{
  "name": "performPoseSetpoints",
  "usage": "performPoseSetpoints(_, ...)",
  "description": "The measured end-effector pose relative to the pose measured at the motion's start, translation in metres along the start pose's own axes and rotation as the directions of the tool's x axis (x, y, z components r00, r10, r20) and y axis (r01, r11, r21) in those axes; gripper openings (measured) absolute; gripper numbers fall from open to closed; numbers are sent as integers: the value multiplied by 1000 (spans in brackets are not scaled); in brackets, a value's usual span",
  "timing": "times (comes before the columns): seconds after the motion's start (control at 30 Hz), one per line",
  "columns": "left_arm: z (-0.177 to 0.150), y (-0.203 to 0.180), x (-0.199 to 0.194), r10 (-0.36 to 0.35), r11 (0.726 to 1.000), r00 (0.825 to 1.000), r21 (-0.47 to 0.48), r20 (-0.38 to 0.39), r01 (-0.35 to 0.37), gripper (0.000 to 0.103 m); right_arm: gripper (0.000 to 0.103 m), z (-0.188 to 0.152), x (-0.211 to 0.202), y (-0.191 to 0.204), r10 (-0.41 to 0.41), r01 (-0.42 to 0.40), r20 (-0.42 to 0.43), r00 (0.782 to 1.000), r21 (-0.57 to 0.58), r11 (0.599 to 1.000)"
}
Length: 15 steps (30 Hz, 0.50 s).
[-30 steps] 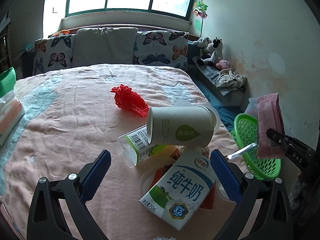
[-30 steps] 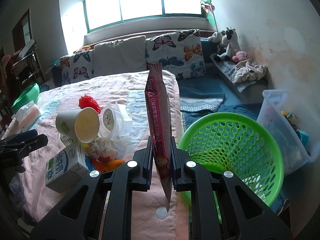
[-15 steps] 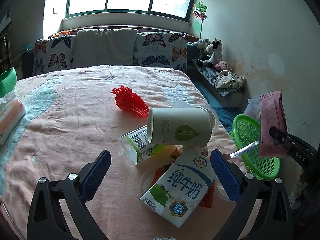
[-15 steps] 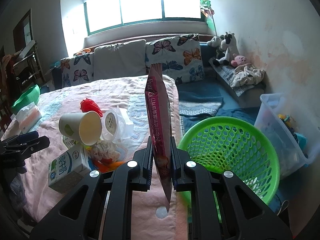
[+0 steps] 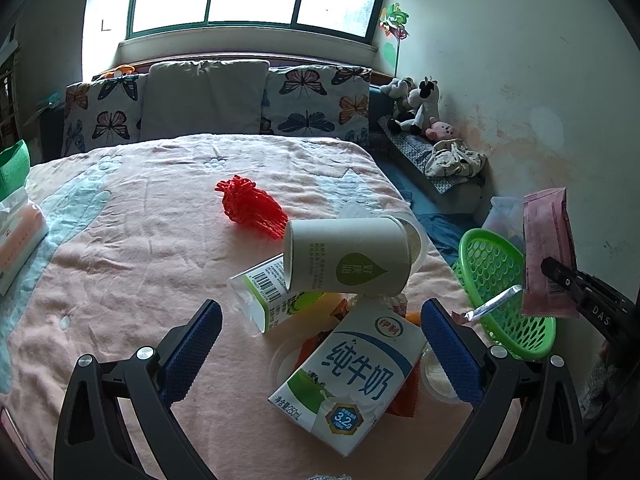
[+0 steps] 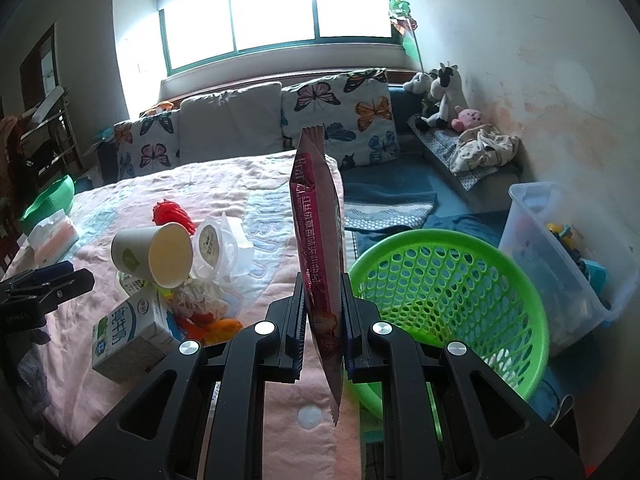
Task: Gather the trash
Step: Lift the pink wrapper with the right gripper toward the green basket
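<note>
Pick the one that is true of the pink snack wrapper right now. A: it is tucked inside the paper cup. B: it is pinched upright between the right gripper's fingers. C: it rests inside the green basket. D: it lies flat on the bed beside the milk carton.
B: the pink snack wrapper stands on edge, clamped in the right gripper, with the green basket just beyond it to the right.
</note>
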<state>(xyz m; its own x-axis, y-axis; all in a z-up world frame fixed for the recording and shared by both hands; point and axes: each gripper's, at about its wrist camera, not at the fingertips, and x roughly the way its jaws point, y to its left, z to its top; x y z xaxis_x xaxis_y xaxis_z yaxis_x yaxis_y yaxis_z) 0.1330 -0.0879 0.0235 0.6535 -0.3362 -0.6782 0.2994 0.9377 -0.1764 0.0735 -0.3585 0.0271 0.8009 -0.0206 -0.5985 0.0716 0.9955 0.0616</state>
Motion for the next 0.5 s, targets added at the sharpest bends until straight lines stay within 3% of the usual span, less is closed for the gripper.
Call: performPoseSetpoints(0.5, -2, -8, 2, -6, 1000, 1000, 20, -3, 6, 96, 16, -3, -4, -11, -13, 13, 8, 1000, 21, 1000)
